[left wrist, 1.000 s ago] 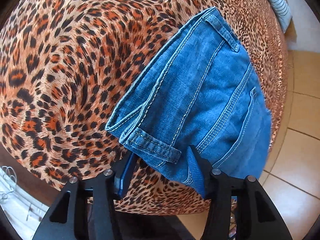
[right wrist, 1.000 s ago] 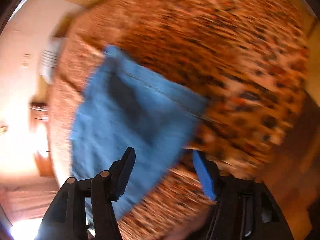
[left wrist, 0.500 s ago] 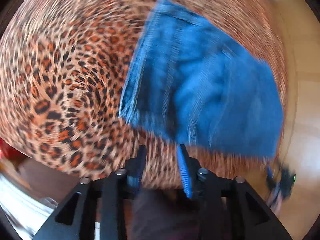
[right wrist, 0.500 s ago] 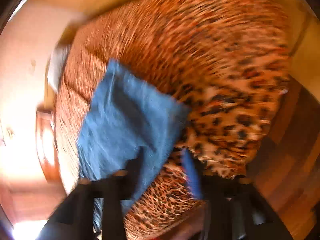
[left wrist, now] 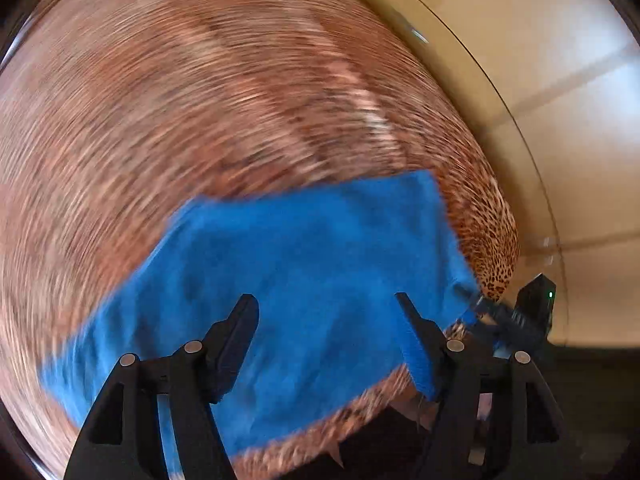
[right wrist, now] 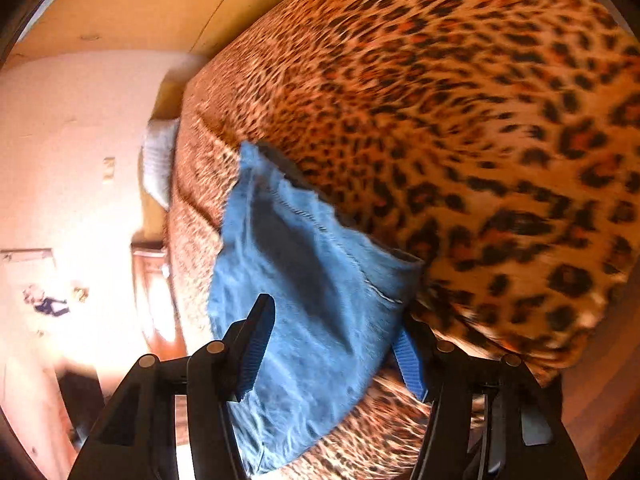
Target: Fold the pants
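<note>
Folded blue jeans (left wrist: 300,248) lie on a leopard-print bedspread (left wrist: 200,100) near the bed's edge. The left wrist view is motion-blurred. My left gripper (left wrist: 325,298) hovers over the near part of the jeans with its jaws opening and nothing pinched between them. Part of my right gripper (left wrist: 492,314) shows at the jeans' right corner. In the right wrist view the jeans (right wrist: 304,264) lie creased, with a raised folded edge on the right. My right gripper (right wrist: 336,316) is open above their near end, its right finger beside that edge.
The bedspread (right wrist: 480,120) stretches away beyond the jeans. A white pillow (right wrist: 158,160) lies at the far end of the bed. Pale floor tiles (left wrist: 560,80) run along one side, and a wooden floor (right wrist: 600,400) lies on the other.
The left gripper let go of the jeans' waistband, narrowed, then widened, and its view swung round. The right gripper moved lower and closer over the jeans.
</note>
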### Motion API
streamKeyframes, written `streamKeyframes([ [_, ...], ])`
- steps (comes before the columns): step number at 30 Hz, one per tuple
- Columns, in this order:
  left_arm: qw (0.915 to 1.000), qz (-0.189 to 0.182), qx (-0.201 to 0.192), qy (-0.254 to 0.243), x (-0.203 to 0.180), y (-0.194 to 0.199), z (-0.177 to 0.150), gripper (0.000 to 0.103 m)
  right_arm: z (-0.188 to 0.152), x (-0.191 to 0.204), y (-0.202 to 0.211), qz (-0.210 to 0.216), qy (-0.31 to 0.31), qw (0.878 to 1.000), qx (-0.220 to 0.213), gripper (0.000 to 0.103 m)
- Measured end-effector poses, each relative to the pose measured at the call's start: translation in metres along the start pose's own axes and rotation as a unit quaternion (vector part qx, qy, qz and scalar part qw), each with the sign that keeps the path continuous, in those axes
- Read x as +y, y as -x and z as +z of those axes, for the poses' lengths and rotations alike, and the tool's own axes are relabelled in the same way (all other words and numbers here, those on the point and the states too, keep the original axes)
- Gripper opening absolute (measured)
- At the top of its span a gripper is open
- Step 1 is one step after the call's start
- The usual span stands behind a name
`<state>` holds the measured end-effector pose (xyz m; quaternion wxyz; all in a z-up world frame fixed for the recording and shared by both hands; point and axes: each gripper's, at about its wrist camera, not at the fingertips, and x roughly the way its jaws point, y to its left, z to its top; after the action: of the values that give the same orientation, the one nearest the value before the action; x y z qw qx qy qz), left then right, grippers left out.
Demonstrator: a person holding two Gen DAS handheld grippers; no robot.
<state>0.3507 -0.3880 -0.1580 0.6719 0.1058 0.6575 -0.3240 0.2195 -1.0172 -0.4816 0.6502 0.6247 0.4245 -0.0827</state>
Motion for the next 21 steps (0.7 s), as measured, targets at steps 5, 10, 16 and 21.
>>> streamKeyframes([
  [5,0.9888,0.007,0.099,-0.111,-0.067,-0.097,0.106,0.068,-0.005,-0.006,0.000,0.032,0.012,0.999,0.017,0.057],
  [10,0.9601,0.019,0.187,-0.207,-0.096,-0.175,0.175,0.068,-0.006,-0.019,0.007,0.054,0.016,0.998,0.020,0.057],
  [16,0.9135,0.049,0.248,-0.319,-0.117,-0.234,0.199,0.068,-0.013,-0.027,0.017,0.053,0.043,0.998,-0.009,0.057],
  [21,0.8955,0.032,0.255,-0.364,-0.126,-0.259,0.213,0.085,-0.024,-0.025,0.026,0.058,0.034,0.997,-0.047,0.059],
])
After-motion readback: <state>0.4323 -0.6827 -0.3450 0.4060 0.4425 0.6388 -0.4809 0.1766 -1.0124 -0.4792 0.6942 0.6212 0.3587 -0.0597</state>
